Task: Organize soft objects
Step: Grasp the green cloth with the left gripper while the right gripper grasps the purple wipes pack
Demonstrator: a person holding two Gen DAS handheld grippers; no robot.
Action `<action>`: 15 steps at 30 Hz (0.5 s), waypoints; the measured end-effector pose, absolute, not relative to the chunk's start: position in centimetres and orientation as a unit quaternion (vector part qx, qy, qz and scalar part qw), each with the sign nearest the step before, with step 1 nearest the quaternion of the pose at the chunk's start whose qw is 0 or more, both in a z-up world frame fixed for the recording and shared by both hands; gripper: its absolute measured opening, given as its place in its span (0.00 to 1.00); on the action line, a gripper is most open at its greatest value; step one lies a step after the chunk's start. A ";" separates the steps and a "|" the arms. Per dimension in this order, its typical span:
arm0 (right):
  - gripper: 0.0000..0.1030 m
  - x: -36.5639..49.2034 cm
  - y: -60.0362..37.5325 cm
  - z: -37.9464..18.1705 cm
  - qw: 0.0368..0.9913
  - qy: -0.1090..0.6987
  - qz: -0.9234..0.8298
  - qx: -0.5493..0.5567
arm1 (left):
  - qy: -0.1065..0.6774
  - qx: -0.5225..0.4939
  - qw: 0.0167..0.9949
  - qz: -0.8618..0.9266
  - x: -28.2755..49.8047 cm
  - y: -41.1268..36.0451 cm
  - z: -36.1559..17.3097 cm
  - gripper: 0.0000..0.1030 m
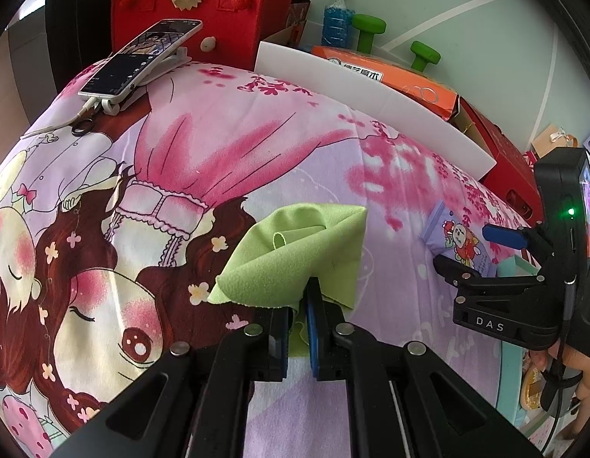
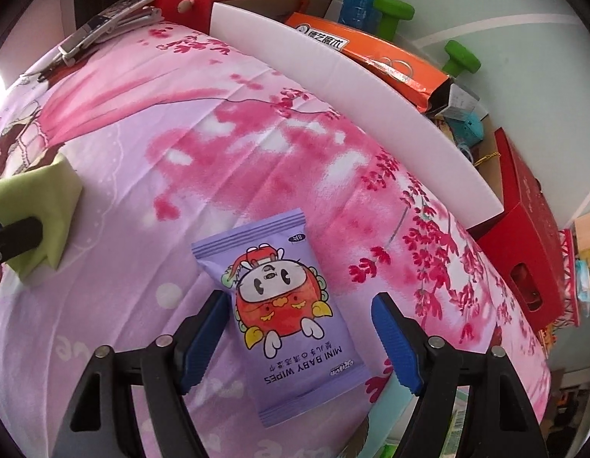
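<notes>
Left tongs (image 1: 299, 305) clamp the near edge of the folded green cloth (image 1: 295, 255) on the middle of the cartoon bedsheet (image 1: 226, 145); right tongs (image 2: 299, 339) stand open around the purple wipes packet (image 2: 287, 320), nearer the sheet's right edge, pads not pressing it.

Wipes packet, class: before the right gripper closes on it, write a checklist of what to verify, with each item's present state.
1. Wipes packet lies flat on the bedsheet: ok.
2. Packet sits between the right gripper fingers: ok.
3. Pads already pressing the packet: not ok, the jaws stand open with a gap on the right side.
4. Packet centred in the gap: not ok, it lies nearer the left finger.
5. Left gripper keeps the green cloth pinched: ok.
6. Whether the fingers reach down to the packet's level: cannot tell.
</notes>
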State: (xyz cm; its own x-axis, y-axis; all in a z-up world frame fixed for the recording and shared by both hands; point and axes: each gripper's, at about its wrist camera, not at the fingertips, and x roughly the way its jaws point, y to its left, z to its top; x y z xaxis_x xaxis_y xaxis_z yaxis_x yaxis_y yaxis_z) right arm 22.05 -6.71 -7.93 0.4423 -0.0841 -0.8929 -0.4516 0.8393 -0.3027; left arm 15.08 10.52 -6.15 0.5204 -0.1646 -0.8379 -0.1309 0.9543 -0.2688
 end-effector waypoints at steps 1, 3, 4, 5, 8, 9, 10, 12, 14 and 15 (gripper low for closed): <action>0.71 22.1 -6.7 -7.9 0.807 0.516 0.119 -0.260 | 0.489 -0.151 0.859 -0.010 15.1 10.5 -6.1 0.08; 0.60 22.0 -6.6 -7.8 0.805 0.518 0.130 -0.259 | 0.490 -0.151 0.859 -0.010 15.1 10.5 -6.1 0.08; 0.60 21.9 -6.5 -7.8 0.804 0.517 0.131 -0.262 | 0.489 -0.150 0.859 -0.010 15.1 10.5 -6.1 0.08; 0.60 21.9 -6.4 -7.7 0.805 0.514 0.130 -0.266 | 0.490 -0.150 0.859 -0.010 15.1 10.5 -6.2 0.08; 0.58 21.6 -6.3 -7.7 0.808 0.515 0.128 -0.257 | 0.490 -0.150 0.859 -0.010 15.1 10.5 -6.2 0.08; 0.57 21.7 -6.4 -7.7 0.808 0.515 0.129 -0.254 | 0.490 -0.150 0.859 -0.010 15.1 10.5 -6.2 0.08; 0.57 21.7 -6.5 -7.7 0.810 0.514 0.129 -0.252 | 0.490 -0.150 0.859 -0.010 15.1 10.5 -6.2 0.08; 0.55 21.4 -6.3 -7.7 0.812 0.511 0.127 -0.251 | 0.490 -0.150 0.859 -0.010 15.1 10.5 -6.2 0.08; 0.53 21.3 -6.4 -7.7 0.814 0.509 0.126 -0.250 | 0.490 -0.150 0.859 -0.010 15.1 10.5 -6.2 0.08; 0.49 21.3 -6.4 -7.7 0.816 0.507 0.126 -0.246 | 0.490 -0.150 0.859 -0.010 15.1 10.5 -6.2 0.08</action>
State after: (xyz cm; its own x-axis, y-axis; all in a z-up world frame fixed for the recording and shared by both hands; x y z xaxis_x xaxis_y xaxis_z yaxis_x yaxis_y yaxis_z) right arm 21.26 -6.40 -7.69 0.4534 -0.0434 -0.8902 -0.4562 0.8468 -0.2736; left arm 15.10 10.49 -6.17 0.5204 -0.1643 -0.8380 -0.1303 0.9545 -0.2681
